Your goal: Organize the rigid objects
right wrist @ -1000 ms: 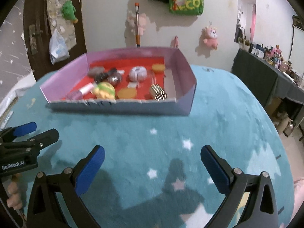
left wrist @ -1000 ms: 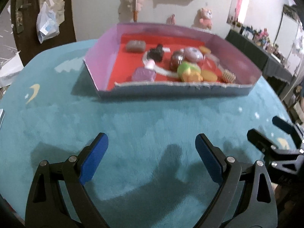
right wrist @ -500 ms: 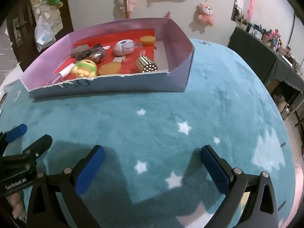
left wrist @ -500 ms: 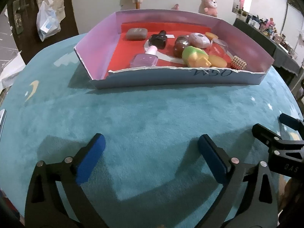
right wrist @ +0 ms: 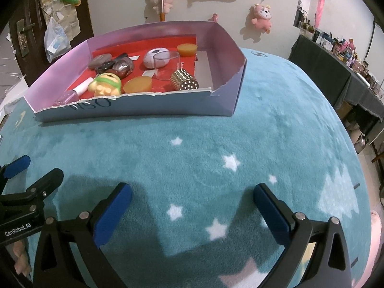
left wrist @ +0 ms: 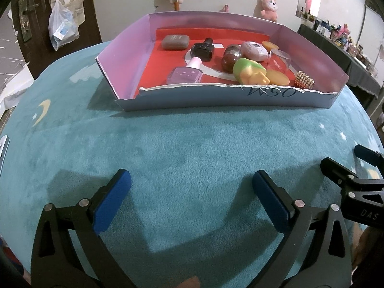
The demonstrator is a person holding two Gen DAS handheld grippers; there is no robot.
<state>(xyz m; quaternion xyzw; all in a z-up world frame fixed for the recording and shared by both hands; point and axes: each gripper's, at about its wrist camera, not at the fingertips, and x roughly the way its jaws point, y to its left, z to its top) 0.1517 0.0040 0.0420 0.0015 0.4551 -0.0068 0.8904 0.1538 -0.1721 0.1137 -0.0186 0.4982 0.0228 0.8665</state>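
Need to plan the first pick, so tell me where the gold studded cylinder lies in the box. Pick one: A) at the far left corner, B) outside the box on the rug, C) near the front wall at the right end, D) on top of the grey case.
C: the gold studded cylinder lies inside the box, just behind its torn front wall, rightmost of the items.

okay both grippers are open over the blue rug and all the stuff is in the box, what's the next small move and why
Probably ease the right gripper forward toward the studded gold cylinder. Its jaws are open and empty, and that piece lies nearest the box's torn front wall on the right, apart from its neighbours. The left gripper, also open, could wait over the rug.
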